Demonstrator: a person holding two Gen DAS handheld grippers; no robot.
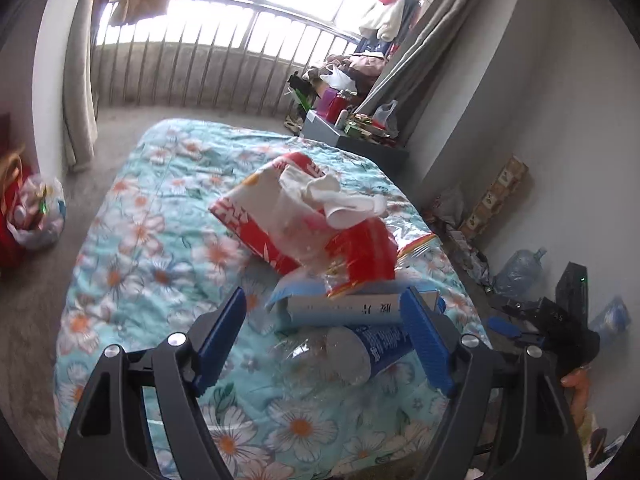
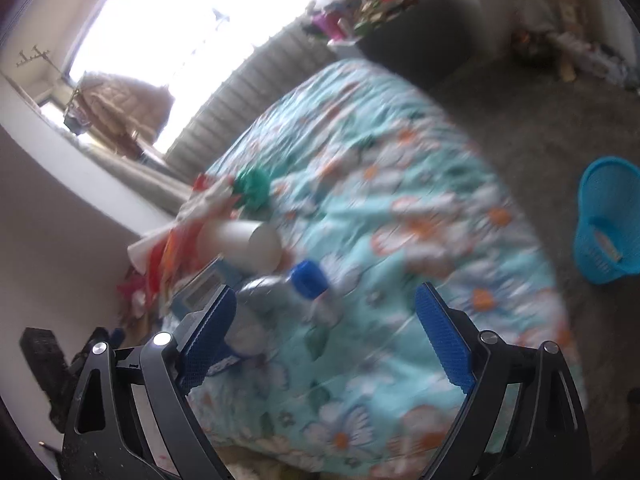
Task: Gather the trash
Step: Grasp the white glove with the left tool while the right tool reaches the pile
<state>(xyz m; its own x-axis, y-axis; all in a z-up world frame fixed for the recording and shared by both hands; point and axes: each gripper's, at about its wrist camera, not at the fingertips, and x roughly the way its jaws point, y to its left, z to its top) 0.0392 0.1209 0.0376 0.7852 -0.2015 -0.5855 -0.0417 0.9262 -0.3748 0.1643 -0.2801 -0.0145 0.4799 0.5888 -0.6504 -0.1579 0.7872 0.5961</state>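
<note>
Two grippers hang over a bed with a flower blanket. The left gripper has its jaws wide apart, with a clear bottle low in the frame between them, but not pinched. Just above the bottle lie a blue box, a red tissue pack and a shiny wrapper. The right gripper is wide apart too and holds nothing. The blue bin sits on the floor at the right edge. This looks like the reaching step; next, one gripper should close on the bottle. The right view is blurry, and a white cup there is hard to make out.
</note>
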